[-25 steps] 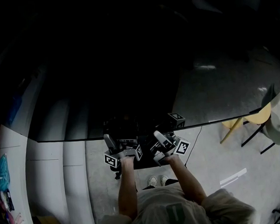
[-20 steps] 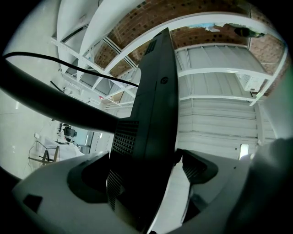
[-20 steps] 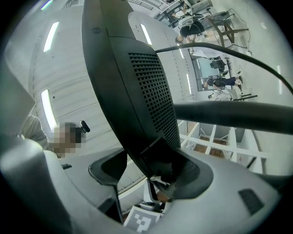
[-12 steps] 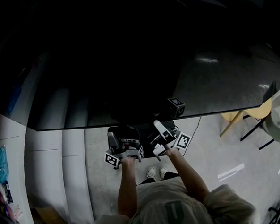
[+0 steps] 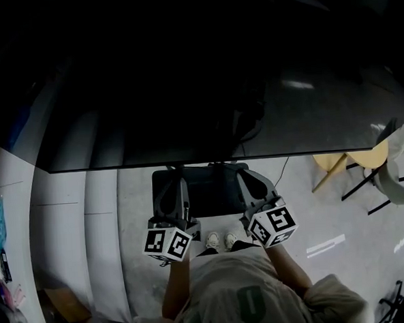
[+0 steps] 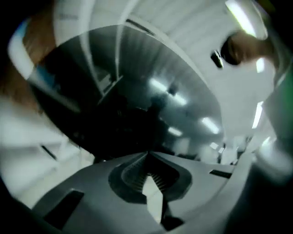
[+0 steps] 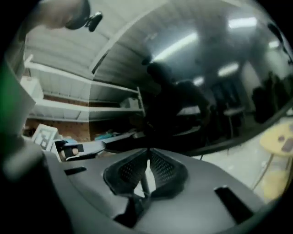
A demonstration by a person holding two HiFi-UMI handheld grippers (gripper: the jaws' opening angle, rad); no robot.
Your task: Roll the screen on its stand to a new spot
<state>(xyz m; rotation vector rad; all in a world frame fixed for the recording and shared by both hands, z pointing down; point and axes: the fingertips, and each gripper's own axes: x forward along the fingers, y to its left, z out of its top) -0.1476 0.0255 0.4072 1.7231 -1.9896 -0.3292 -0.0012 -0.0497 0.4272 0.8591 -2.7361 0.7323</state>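
Below the long lower edge of the big dark screen (image 5: 184, 90), the stand's dark base (image 5: 210, 191) sits on the pale floor (image 5: 110, 217), right in front of the person's feet. The left gripper (image 5: 177, 196) and right gripper (image 5: 253, 187) reach over that base side by side. Both have just clenched, and each gripper view shows the ribbed pads meeting with nothing between them, so neither has hold of the screen or the stand.

Empty, shut grippers this close to the stand would suit hands going in to push it along, and equally hands coming away from a screen already parked. The pictures do not settle which.

In my judgement the same care applies either way. This is a wide, top-heavy panel on a small wheeled base, so any contact belongs low on the stand or its frame, with both sides loaded evenly to stop it slewing. The hard shut tips should stay off the glossy face. A thin cable (image 5: 283, 167) trails off the base to the right and could snag a wheel, and the chair (image 5: 387, 173) and small yellow table (image 5: 352, 158) crowd that side
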